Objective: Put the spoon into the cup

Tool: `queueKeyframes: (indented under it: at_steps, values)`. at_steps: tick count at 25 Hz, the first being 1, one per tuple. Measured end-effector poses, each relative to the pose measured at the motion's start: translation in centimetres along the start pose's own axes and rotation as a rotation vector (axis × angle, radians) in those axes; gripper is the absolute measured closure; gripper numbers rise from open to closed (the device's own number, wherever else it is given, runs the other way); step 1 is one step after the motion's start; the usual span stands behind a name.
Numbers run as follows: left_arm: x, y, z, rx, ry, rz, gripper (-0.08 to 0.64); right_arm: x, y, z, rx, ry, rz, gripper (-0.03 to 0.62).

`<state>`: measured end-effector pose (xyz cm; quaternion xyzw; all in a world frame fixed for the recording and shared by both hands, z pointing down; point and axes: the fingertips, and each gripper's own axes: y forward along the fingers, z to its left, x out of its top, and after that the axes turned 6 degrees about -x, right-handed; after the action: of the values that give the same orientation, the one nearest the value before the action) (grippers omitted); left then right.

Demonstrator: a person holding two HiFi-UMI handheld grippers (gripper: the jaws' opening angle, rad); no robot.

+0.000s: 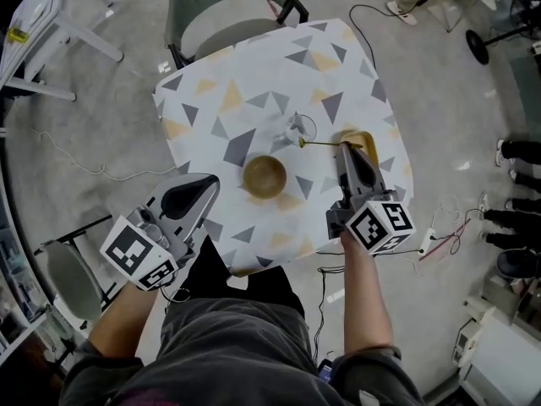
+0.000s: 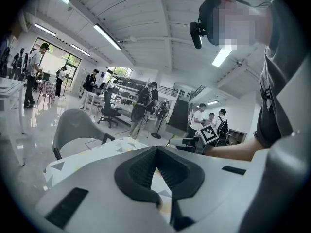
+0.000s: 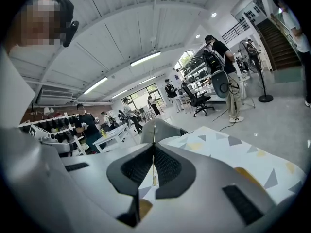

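Head view: the right gripper [image 1: 347,148] holds the thin spoon [image 1: 322,143] by its end. The spoon points to 9 o'clock. Its round end is just by the glass cup [image 1: 301,128], at the cup's 6 o'clock. The left gripper [image 1: 193,194] is at 8 o'clock from the wooden bowl [image 1: 265,176].

Left gripper view: the jaws touch at the tips, with nothing between them.

Right gripper view: the jaws squeeze the spoon handle, which pokes out toward 12 o'clock.

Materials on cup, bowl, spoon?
Cup: clear glass or plastic; the cloth shows through it.
Bowl: looks wooden, matte brown.
Spoon: thin, gold-coloured, probably metal, pinched in the right gripper.
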<state>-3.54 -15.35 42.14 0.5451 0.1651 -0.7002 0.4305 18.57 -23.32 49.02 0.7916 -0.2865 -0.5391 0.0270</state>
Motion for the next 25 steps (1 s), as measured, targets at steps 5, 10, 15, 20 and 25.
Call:
queueKeyframes:
  at_steps: [5,10,15,20,25]
  values:
    - [-1.3,0.4,0.6,-0.002,-0.018,0.015,0.545,-1.4,2.0,-1.2,-0.017,-0.032,0.022,0.569]
    - [-2.7,0.7,1.1,-0.003,-0.037,0.034,0.546,-2.9,3.6,-1.8,-0.021,-0.075,0.044,0.569]
    - [-3.6,0.9,1.8,0.000,-0.050,0.046,0.545,-4.6,5.1,-1.9,-0.028,-0.161,0.077,0.569]
    - [-4.4,1.1,2.4,-0.001,-0.066,0.056,0.546,-6.0,6.4,-2.1,-0.036,-0.248,0.107,0.569]
    - [-5.2,1.4,2.5,-0.008,-0.080,0.066,0.546,-6.7,7.4,-2.1,-0.044,-0.312,0.120,0.569]
